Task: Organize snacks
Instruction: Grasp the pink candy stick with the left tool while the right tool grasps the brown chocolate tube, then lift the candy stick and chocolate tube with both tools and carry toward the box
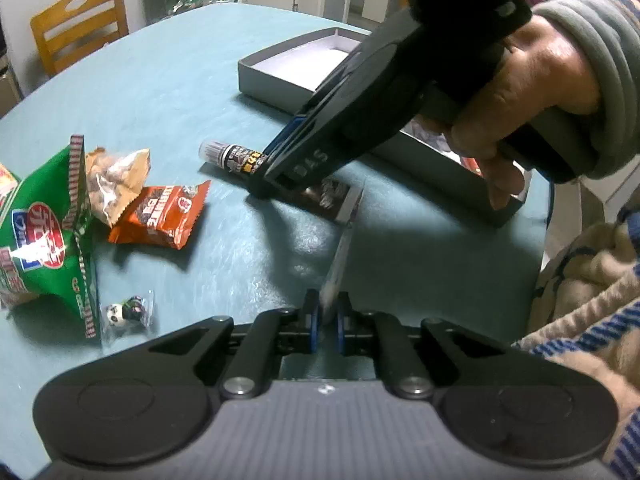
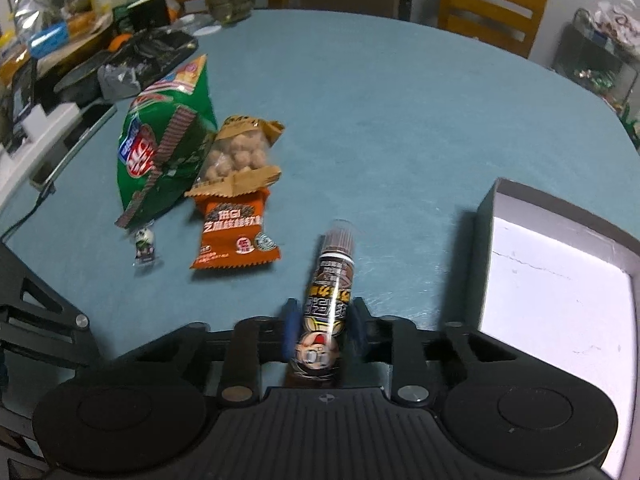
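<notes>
My left gripper (image 1: 326,308) is shut on the thin edge of a dark brown snack packet (image 1: 326,196), which lies on the teal table (image 1: 160,80) just ahead. The right gripper (image 2: 324,320) is shut on the near end of a tube snack (image 2: 334,264) with a clear cap and a cartoon label. In the left wrist view that right gripper (image 1: 262,178) reaches down onto the tube snack (image 1: 224,154) beside the open grey box (image 1: 276,80), which has a white floor. A hand (image 1: 540,80) in a striped sleeve holds it.
Left of the tube lie a green bag (image 2: 160,148), a clear bag of nuts (image 2: 240,156), an orange packet (image 2: 234,232) and a small panda sweet (image 2: 144,240). The grey box (image 2: 484,232) stands at the right. Wooden chairs and cluttered shelves ring the table.
</notes>
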Action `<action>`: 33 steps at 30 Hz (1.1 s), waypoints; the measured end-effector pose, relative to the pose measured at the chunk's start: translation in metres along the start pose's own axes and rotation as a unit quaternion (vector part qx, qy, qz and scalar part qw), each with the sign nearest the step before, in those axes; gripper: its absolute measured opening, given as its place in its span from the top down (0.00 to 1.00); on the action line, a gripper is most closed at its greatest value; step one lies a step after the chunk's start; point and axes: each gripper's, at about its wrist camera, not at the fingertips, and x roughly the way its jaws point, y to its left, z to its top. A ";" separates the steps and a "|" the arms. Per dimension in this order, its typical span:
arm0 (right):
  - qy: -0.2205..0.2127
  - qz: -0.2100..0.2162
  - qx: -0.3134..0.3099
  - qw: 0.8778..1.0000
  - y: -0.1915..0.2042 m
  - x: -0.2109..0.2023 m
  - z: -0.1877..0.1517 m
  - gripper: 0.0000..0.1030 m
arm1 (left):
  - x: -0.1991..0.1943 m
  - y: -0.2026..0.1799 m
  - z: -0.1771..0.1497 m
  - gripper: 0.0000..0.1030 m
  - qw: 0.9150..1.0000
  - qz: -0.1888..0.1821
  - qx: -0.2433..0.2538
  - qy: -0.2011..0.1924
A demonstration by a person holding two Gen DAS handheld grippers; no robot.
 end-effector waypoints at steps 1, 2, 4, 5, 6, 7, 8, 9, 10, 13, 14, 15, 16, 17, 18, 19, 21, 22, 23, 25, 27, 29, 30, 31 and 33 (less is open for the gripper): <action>0.000 0.003 0.006 1.000 -0.002 0.000 0.000 0.74 | -0.001 0.001 0.000 0.97 1.000 -0.002 -0.004 0.000; 0.000 0.004 0.009 1.000 -0.003 -0.001 0.001 0.75 | -0.002 0.002 -0.001 0.97 1.000 -0.003 -0.007 -0.001; -0.003 0.008 0.013 1.000 -0.003 -0.003 0.001 0.75 | -0.005 0.004 -0.002 0.97 1.000 -0.002 -0.017 -0.003; -0.005 0.010 0.015 1.000 -0.004 -0.005 0.001 0.76 | -0.007 0.006 -0.002 0.97 1.000 0.000 -0.021 -0.005; -0.007 0.012 0.018 1.000 -0.004 -0.007 0.001 0.76 | -0.008 0.007 -0.002 0.97 1.000 0.002 -0.026 -0.007; -0.009 0.012 0.020 1.000 -0.005 -0.008 0.002 0.77 | -0.011 0.009 -0.002 0.97 0.999 0.005 -0.034 -0.011; -0.011 0.013 0.022 1.000 -0.005 -0.010 0.002 0.79 | -0.014 0.011 -0.003 0.97 0.999 0.006 -0.040 -0.014; -0.014 0.015 0.024 1.000 -0.006 -0.013 0.003 0.82 | -0.016 0.013 -0.003 0.97 0.999 0.009 -0.046 -0.017; -0.017 0.015 0.026 0.999 -0.007 -0.015 0.003 0.83 | -0.020 0.014 -0.003 0.97 0.998 0.011 -0.053 -0.019; -0.020 0.014 0.029 0.999 -0.009 -0.018 0.005 0.83 | -0.025 0.023 -0.003 0.97 0.997 0.014 -0.071 -0.019; -0.017 0.013 0.027 0.999 -0.009 -0.016 0.006 0.83 | -0.026 0.024 -0.003 0.97 0.997 0.014 -0.074 -0.019; -0.011 0.012 0.024 1.000 -0.008 -0.013 0.006 0.82 | -0.027 0.025 -0.004 0.97 0.997 0.012 -0.078 -0.020; -0.009 0.007 0.020 1.000 -0.008 -0.011 0.006 0.80 | -0.028 0.025 -0.004 0.97 0.997 0.010 -0.080 -0.021; -0.008 0.005 0.019 1.000 -0.008 -0.011 0.005 0.80 | -0.030 0.024 -0.005 0.97 0.997 0.011 -0.079 -0.021; -0.008 0.006 0.019 1.000 -0.007 -0.010 0.005 0.78 | -0.031 0.024 -0.005 0.97 0.997 0.011 -0.079 -0.022; -0.008 0.005 0.019 1.000 -0.007 -0.009 0.004 0.78 | -0.032 0.024 -0.006 0.97 0.996 0.011 -0.081 -0.023; -0.009 0.005 0.018 1.000 -0.007 -0.007 0.006 0.77 | -0.032 0.026 -0.006 0.97 0.996 0.014 -0.083 -0.023; -0.009 0.005 0.017 1.000 -0.007 -0.006 0.007 0.77 | -0.032 0.027 -0.006 0.97 0.996 0.015 -0.085 -0.024; -0.008 0.005 0.016 1.000 -0.006 -0.004 0.009 0.76 | -0.032 0.027 -0.006 0.97 0.996 0.017 -0.089 -0.025; -0.009 0.004 0.012 1.000 -0.006 0.000 0.013 0.76 | -0.034 0.030 -0.007 0.97 0.994 0.020 -0.099 -0.028; -0.007 0.004 0.008 1.000 -0.005 0.004 0.017 0.75 | -0.037 0.032 -0.008 0.97 0.993 0.023 -0.108 -0.029; -0.005 0.002 0.005 1.000 -0.004 0.009 0.021 0.75 | -0.040 0.034 -0.010 0.97 0.993 0.027 -0.113 -0.031; -0.003 0.001 0.001 1.000 -0.004 0.011 0.022 0.75 | -0.041 0.034 -0.010 0.97 0.992 0.029 -0.115 -0.032; -0.002 0.000 -0.002 1.000 -0.003 0.013 0.023 0.75 | -0.040 0.036 -0.010 0.97 0.992 0.032 -0.117 -0.034; -0.002 -0.003 -0.006 1.000 -0.002 0.015 0.023 0.74 | -0.043 0.037 -0.011 0.97 0.991 0.034 -0.122 -0.036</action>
